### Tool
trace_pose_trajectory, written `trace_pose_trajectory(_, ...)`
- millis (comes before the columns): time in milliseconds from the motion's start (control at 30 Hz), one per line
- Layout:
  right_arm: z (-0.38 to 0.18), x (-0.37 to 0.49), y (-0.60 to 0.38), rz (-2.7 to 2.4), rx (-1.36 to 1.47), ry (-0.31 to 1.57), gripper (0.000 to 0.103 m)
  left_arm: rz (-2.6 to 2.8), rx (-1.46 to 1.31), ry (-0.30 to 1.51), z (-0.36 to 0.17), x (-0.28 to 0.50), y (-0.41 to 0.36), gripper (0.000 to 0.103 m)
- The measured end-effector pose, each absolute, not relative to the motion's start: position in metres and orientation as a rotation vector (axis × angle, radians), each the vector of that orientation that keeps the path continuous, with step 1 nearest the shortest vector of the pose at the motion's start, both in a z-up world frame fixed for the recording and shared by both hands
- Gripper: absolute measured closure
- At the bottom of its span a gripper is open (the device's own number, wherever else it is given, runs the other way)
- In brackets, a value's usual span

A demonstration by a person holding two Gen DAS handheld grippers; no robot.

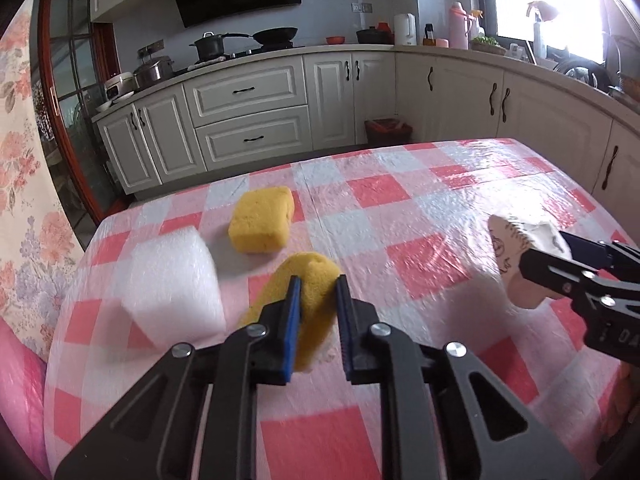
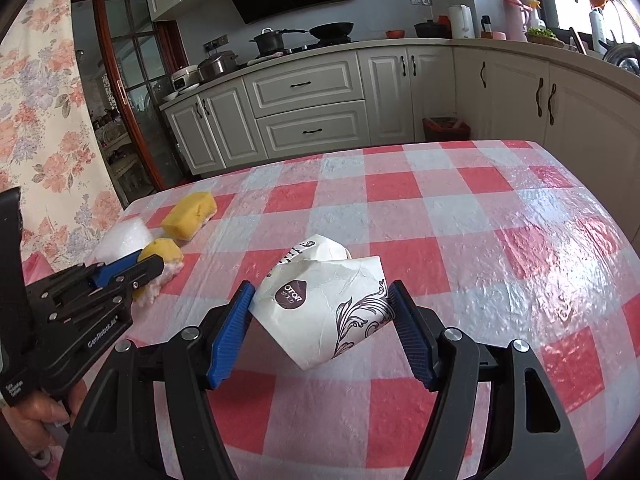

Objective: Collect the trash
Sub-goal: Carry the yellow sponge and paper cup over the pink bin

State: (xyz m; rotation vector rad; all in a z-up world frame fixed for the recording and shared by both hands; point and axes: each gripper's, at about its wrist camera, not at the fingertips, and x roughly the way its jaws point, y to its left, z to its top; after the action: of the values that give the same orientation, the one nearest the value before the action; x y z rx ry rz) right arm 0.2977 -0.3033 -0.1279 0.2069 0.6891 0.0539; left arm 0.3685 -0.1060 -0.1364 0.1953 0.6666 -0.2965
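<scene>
My left gripper is shut on a yellow sponge and holds it just above the checked tablecloth; the same sponge shows in the right wrist view. My right gripper is shut on a crumpled white paper cup with dark print, and the cup also shows at the right of the left wrist view. A second yellow sponge and a white foam block lie on the table's left side.
The table edge drops off at the left beside a floral curtain. White kitchen cabinets and a counter with pots stand behind the table. A dark bin sits on the floor by the cabinets.
</scene>
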Motion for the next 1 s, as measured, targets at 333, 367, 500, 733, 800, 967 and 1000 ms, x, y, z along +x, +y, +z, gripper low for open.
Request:
trace_pose_trajectory(333,-0.127,0.274,-0.295,0.072,0.195,0.688,0.038,-0.296,0.137,0.665,-0.129,0.308,-0.086,0.087)
trace_pose_trajectory(367,-0.126,0.271,-0.293,0.075,0.190,0.688,0.038,-0.293,0.134,0.664,-0.128,0.302,-0.083,0.087)
trace_pose_trajectory(500,-0.123,0.258,-0.282,0.095,0.171,0.689,0.038,-0.289,0.125,0.658,-0.127,0.284,-0.075,0.087)
trace_pose_trajectory(733,-0.119,0.233,-0.258,0.136,0.123,0.695,0.038,-0.271,0.112,0.652,-0.127,0.250,-0.058,0.087)
trace_pose_trajectory(800,-0.118,0.225,-0.251,0.149,0.109,0.696,0.038,-0.261,0.105,0.647,-0.126,0.242,-0.053,0.087)
trace_pose_trajectory(967,-0.112,0.209,-0.234,0.185,0.069,0.686,0.038,-0.237,0.050,0.634,-0.116,0.224,-0.027,0.087)
trace_pose_trajectory(1000,-0.111,0.206,-0.230,0.194,0.061,0.683,0.038,-0.232,0.039,0.626,-0.113,0.219,-0.022,0.087)
